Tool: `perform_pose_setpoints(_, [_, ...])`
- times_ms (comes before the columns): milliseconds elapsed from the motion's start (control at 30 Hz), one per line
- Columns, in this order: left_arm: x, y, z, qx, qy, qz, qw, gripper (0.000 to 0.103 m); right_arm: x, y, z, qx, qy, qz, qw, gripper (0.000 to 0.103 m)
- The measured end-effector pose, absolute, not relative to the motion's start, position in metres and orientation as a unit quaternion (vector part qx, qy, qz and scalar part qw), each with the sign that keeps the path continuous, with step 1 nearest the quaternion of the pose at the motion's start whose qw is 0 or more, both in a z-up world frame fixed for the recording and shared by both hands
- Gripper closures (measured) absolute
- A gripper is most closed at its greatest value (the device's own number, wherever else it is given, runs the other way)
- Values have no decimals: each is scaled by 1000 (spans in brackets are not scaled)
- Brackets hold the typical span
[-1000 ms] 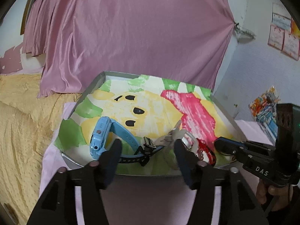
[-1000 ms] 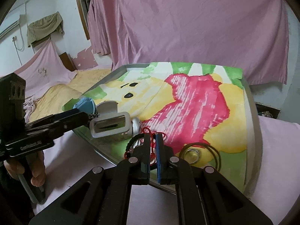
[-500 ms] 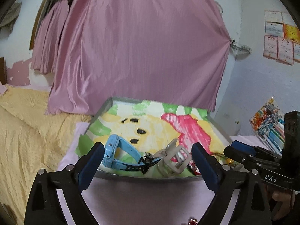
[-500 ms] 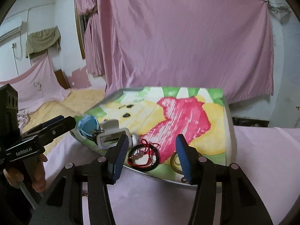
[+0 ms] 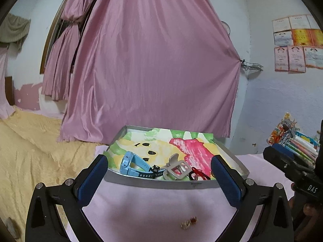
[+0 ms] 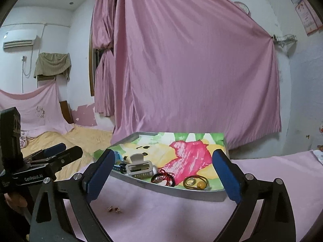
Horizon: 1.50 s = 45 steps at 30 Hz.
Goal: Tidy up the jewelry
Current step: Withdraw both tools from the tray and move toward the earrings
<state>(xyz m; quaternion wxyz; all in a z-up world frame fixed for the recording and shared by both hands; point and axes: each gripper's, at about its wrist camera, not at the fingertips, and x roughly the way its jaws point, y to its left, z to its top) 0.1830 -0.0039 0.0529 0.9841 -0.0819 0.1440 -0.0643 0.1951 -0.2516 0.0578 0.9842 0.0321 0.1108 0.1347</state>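
Note:
A grey metal tray (image 5: 161,182) lined with a yellow, red and green cartoon sheet sits on a pink cloth. In it lie a blue watch (image 5: 131,164), a grey hair clip (image 5: 177,170), a red cord bracelet (image 5: 198,173) and, in the right wrist view, a ring with an amber bead (image 6: 194,182). The tray also shows in the right wrist view (image 6: 181,191), with the clip (image 6: 139,166) and the bracelet (image 6: 163,177). My left gripper (image 5: 158,168) is open and empty, short of the tray's near rim. My right gripper (image 6: 163,167) is open and empty too.
Small earrings (image 5: 188,222) lie on the pink cloth in front of the tray, also in the right wrist view (image 6: 114,209). A yellow bedspread (image 5: 30,151) lies left. A pink curtain (image 5: 151,70) hangs behind. Coloured packets (image 5: 292,137) lie far right.
Both grippers have opened wide and pulled back and up from the tray. The right gripper, shut at the red bracelet a second ago, has let go; the bracelet lies in the tray.

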Motion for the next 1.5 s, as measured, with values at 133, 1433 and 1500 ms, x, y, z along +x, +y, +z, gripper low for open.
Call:
perform_pose_setpoints(133, [166,-3,52,-79,140,-63,985,1,175,-251,56,26,103,136,985,7])
perform_pose_setpoints(1433, [154,-17,5,-35,271,-61,960,1,187,-253,5,-18,275,159,948,7])
perform_pose_setpoints(1500, [158,-15,5,-36,285,-66,956,1,197,-254,2,-16,302,165,939,7])
